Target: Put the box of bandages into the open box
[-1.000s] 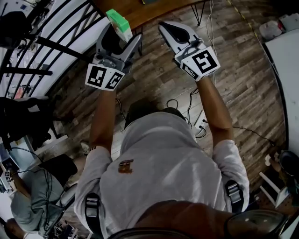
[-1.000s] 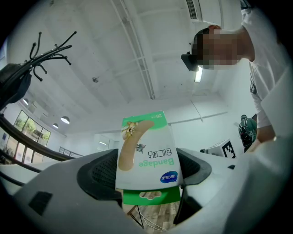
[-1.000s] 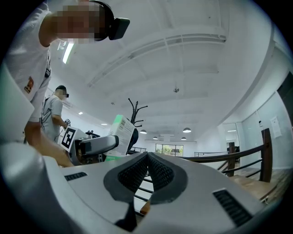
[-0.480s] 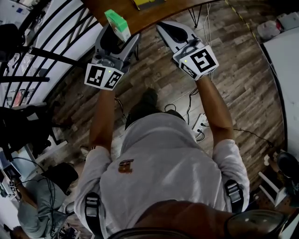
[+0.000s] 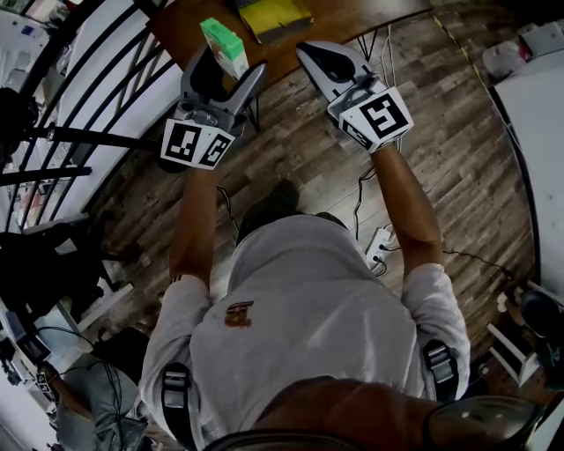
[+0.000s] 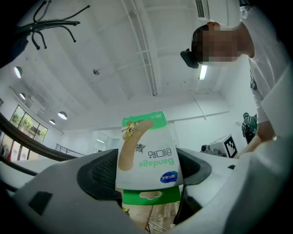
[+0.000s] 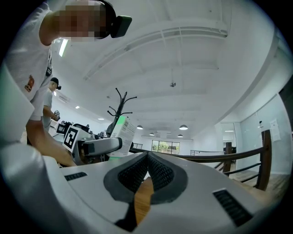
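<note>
A white and green box of bandages [image 5: 224,48] sticks up from my left gripper [image 5: 222,72], which is shut on it. In the left gripper view the bandage box [image 6: 147,155] fills the space between the two dark pads and points at the ceiling. My right gripper [image 5: 310,53] is held up beside it, shut with nothing between its pads [image 7: 147,172]. From the right gripper view the bandage box [image 7: 122,130] and the left gripper show at the left. A yellow open box [image 5: 274,17] lies on the brown table [image 5: 193,25] ahead of both grippers.
A wooden plank floor [image 5: 441,150] lies below, with cables and a power strip [image 5: 381,243] by the person's feet. A dark railing [image 5: 79,97] runs along the left. A white table edge [image 5: 538,114] is at the right. Another person [image 7: 49,98] stands at the left of the right gripper view.
The brown table and the yellow box have come further into view at the top. Both grippers keep their pose, the left still holding the bandage box.
</note>
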The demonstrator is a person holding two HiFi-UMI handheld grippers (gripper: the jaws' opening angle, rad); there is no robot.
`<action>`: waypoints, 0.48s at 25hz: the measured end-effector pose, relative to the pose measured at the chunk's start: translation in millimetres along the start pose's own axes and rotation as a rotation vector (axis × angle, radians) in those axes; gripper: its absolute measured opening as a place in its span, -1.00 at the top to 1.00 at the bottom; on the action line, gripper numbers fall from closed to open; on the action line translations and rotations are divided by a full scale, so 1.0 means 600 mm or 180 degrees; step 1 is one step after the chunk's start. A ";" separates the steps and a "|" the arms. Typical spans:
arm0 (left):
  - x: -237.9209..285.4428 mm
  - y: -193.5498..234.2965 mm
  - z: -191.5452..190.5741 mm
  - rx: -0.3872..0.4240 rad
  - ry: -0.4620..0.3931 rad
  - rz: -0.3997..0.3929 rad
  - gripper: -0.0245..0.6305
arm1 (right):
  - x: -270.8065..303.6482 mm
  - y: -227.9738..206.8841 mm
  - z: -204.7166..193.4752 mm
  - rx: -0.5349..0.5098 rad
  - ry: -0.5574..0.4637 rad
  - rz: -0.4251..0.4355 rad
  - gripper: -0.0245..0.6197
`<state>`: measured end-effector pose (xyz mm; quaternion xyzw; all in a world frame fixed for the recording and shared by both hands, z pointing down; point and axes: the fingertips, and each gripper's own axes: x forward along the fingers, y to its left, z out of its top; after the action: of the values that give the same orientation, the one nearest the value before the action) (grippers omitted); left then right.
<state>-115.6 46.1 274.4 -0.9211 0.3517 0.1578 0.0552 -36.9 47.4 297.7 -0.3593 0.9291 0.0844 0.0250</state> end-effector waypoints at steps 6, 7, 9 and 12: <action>0.067 0.099 -0.025 0.0033 0.0070 -0.0076 -0.29 | 0.098 -0.080 -0.018 0.0016 0.0024 -0.0029 0.82; 0.073 0.118 -0.028 0.0027 0.0079 -0.0085 -0.29 | 0.117 -0.089 -0.021 0.0011 0.0033 -0.0029 0.82; 0.086 0.155 -0.037 0.0002 0.0083 -0.0095 -0.29 | 0.152 -0.107 -0.030 -0.0007 0.0061 -0.0030 0.82; 0.103 0.207 -0.050 -0.0020 0.0097 -0.0107 -0.29 | 0.198 -0.134 -0.046 -0.0018 0.0108 -0.0058 0.82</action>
<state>-147.0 -91.9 283.2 -0.9293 0.3365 0.1438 0.0496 -70.5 -94.6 300.8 -0.3692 0.9258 0.0807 0.0091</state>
